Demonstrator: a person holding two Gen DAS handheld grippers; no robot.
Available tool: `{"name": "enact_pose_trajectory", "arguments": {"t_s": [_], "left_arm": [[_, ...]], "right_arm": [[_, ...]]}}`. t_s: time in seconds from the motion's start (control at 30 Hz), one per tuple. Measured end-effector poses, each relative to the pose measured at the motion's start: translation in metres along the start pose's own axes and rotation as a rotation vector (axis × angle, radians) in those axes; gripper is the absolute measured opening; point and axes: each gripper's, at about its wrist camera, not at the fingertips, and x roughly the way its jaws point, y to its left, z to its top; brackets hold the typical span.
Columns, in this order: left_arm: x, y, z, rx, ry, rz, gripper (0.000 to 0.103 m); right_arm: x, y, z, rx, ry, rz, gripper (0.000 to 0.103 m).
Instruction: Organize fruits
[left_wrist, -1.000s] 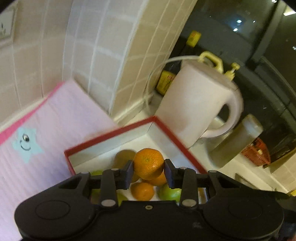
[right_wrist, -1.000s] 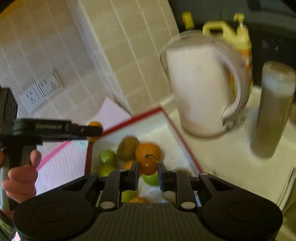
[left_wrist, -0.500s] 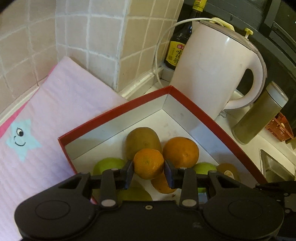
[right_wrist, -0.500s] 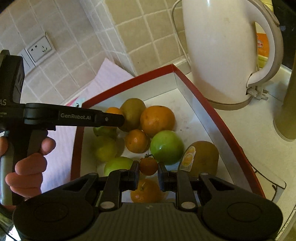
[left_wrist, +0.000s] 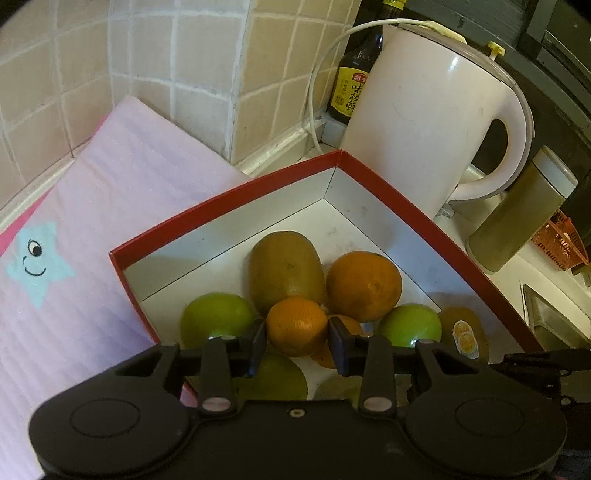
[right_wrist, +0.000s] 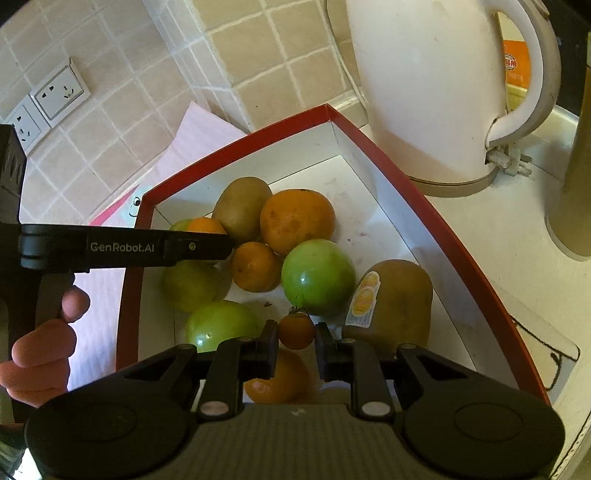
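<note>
1. Knocking the white kettle (right_wrist: 436, 92) is the biggest hazard: it stands just beside the red box (left_wrist: 417, 218) on the surface (right_wrist: 517, 258), and a wide swing of either arm while leaving the box could catch its handle or its cord.
2. Tipping or shoving the red box comes next; its walls look like thin card, so a finger dragged against the rim could slide it into the kettle or toward the tall bottle (left_wrist: 517, 221).
3. Colliding tools is a real chance: the left hand-held gripper (left_wrist: 297, 345) and the right hand-held gripper (right_wrist: 295, 345) both work over the same crowded pile, close together.
4. Rolling fruit could follow a release. The left hand-held gripper holds a small mandarin (left_wrist: 297, 326) over the kiwi (left_wrist: 286, 269) and large orange (left_wrist: 364, 284); set on those curved tops, it may tumble away.
5. Crushing is the smallest object's risk. The right hand-held gripper is narrowed onto a tiny stemmed tomato (right_wrist: 296, 330), low in the box between a green fruit (right_wrist: 317, 277) and a stickered kiwi (right_wrist: 391, 295); it looks soft, and extra squeeze could split it, or its slick skin let it pop out.
</note>
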Motion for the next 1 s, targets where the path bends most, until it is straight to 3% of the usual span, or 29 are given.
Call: {"name": "enact_pose_trajectory", "arguments": {"t_s": [0.2,0.3,0.4,0.53,0.77,1.0], "left_arm": [[0.000,0.001,0.001,-0.009,0.006,-0.010,0.047],[0.001,0.001,0.001,-0.018,0.013,-0.018,0.053],[-0.002,0.000,-0.002,-0.015,0.007,-0.026,0.061],[-0.010,0.001,-0.007,-0.033,-0.004,-0.029,0.071],[-0.053,0.005,-0.024,-0.050,-0.074,-0.016,0.071],[-0.109,0.002,-0.044,-0.054,-0.175,0.061,0.074]], "right_arm": [[-0.001,-0.002,0.000,0.018,0.007,0.010,0.025],[-0.001,-0.004,-0.001,0.034,0.009,0.013,0.026],[-0.004,-0.009,-0.002,0.070,0.010,0.038,0.038],[-0.014,-0.010,-0.002,0.085,-0.002,0.052,0.041],[-0.048,-0.009,0.001,0.071,-0.083,0.051,0.064],[-0.076,-0.006,-0.002,0.072,-0.123,0.053,0.072]]}}
